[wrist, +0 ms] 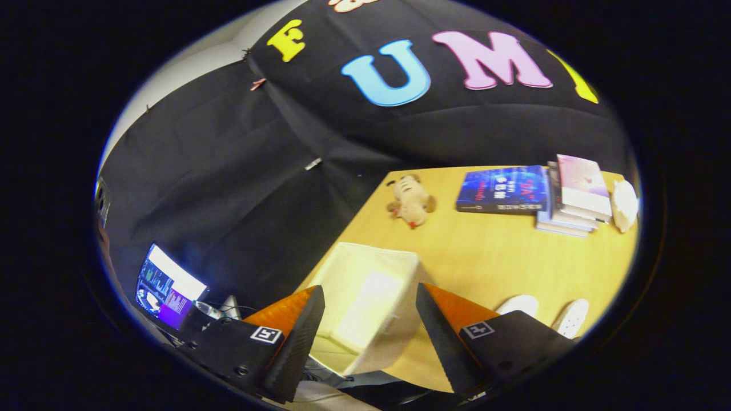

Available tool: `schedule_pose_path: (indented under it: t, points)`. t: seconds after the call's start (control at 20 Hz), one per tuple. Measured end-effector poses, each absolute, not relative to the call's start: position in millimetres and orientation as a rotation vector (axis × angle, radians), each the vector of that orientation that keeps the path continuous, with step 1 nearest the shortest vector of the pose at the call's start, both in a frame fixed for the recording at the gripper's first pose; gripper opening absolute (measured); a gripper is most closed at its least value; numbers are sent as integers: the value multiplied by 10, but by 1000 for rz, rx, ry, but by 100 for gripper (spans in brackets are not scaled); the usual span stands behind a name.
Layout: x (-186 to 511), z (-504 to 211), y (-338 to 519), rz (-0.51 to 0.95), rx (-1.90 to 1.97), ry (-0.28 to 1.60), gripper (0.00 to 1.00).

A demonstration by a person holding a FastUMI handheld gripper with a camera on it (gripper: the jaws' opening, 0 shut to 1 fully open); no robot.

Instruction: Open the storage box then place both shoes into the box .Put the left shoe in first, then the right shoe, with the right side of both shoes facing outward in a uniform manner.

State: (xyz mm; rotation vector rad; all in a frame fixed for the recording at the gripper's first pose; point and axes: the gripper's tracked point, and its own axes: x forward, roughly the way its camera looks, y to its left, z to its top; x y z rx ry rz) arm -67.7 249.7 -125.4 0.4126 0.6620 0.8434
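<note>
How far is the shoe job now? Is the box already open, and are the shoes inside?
Done: the storage box looks open, its pale inside showing between the fingers. In hand: nothing; the tool hangs open above the box, fingers spread to either side. Left: both shoes, which lie on the table beyond the right finger, must go in, left first, then right.

White storage box (365, 297), white shoes (562, 317), blue book (502, 189), tan table (491, 251)

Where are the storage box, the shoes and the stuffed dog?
storage box (365, 297): gripper view, its pale inside, between the open fingers.
shoes (571, 317): gripper view, the sole of the right-hand one.
stuffed dog (411, 201): gripper view, its belly.
</note>
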Motion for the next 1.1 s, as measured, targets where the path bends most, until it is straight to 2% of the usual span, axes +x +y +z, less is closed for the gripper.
schedule_pose_path:
  t: [0.15,0.35,0.45,0.55,0.65,0.9,1.05,1.1]
  points:
    - [-512,-1653,1945,690,346,690,98]
    - [-505,-2457,1407,527,237,825,97]
    - [-546,-2823,1371,498,237,903,96]
    - [-611,-3213,1372,476,219,975,89]
    - [-690,-3553,1372,454,214,1052,88]
    - [-724,-4000,1492,444,251,1137,85]
    - [-738,-4036,1592,474,292,1154,71]
    - [-751,-4035,1590,480,295,1163,62]
